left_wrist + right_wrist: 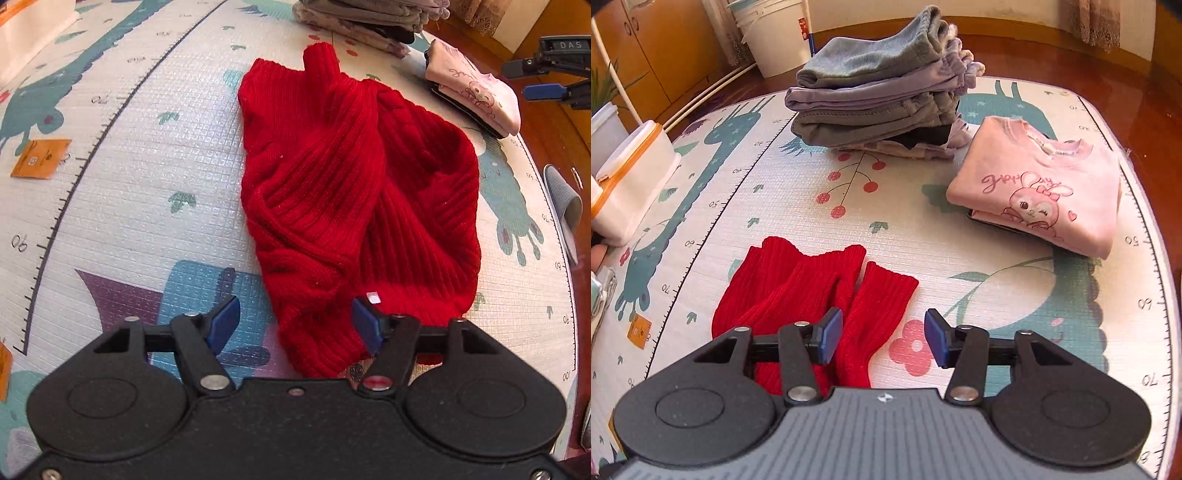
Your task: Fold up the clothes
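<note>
red ribbed knit sweater [354,206] lying half-folded mid-mat, sleeves crossed. left gripper [295,325] above its near end, jaws wide, empty. right gripper [882,339] likewise parted, gripping nothing. folded pink rabbit-print top [1038,192] near far-right edge of patterned foam play mat [768,192].

Patterned play mat [1015,295] on glossy wooden floor [1145,96].

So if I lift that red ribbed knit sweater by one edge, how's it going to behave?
The red ribbed knit sweater would probably droop and unfold, since it already lies in soft bunched folds. Its thick knit suggests some weight. It likely won't slide easily on the textured play mat.
</note>
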`<state>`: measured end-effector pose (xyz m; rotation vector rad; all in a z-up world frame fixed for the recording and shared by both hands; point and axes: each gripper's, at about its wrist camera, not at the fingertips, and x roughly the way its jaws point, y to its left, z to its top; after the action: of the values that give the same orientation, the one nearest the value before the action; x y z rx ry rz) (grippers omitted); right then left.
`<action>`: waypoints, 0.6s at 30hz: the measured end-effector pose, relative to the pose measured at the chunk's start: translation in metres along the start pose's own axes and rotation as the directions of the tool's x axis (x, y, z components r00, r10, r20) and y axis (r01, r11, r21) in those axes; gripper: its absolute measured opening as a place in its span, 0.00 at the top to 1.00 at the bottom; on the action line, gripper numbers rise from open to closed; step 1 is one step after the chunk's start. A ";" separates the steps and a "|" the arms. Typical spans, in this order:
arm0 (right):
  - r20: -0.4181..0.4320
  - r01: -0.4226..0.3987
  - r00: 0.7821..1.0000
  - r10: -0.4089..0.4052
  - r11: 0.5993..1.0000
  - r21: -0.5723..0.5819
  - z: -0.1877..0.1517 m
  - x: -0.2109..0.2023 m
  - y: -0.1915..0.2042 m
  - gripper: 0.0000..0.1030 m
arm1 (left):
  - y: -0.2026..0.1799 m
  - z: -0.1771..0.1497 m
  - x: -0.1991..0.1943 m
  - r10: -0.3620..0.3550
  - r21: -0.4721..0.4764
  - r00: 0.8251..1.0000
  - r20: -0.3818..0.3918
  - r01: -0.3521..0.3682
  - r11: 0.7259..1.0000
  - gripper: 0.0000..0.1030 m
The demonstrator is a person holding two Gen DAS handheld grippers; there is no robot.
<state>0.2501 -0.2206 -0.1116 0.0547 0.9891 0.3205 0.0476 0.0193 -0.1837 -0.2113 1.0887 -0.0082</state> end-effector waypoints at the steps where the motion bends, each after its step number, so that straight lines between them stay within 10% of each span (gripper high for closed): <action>1: 0.003 0.002 1.000 -0.001 0.999 -0.037 0.006 -0.013 -0.001 0.46 | -0.003 0.004 -0.005 0.011 0.020 1.000 0.016 -0.011 1.000 0.36; 11: -0.043 -0.058 0.998 0.046 0.935 -0.351 0.050 -0.129 0.010 0.35 | -0.029 0.062 -0.033 -0.004 0.220 0.984 0.179 -0.036 0.975 0.36; 18: -0.106 -0.155 0.986 0.131 0.950 -0.272 0.040 -0.099 0.007 0.47 | -0.087 0.096 -0.027 -0.013 0.478 0.973 0.232 -0.102 0.873 0.36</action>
<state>0.2316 -0.2391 -0.0083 -0.1465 1.0201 0.5984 0.1281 -0.0474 -0.1017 0.2666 0.8280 -0.2117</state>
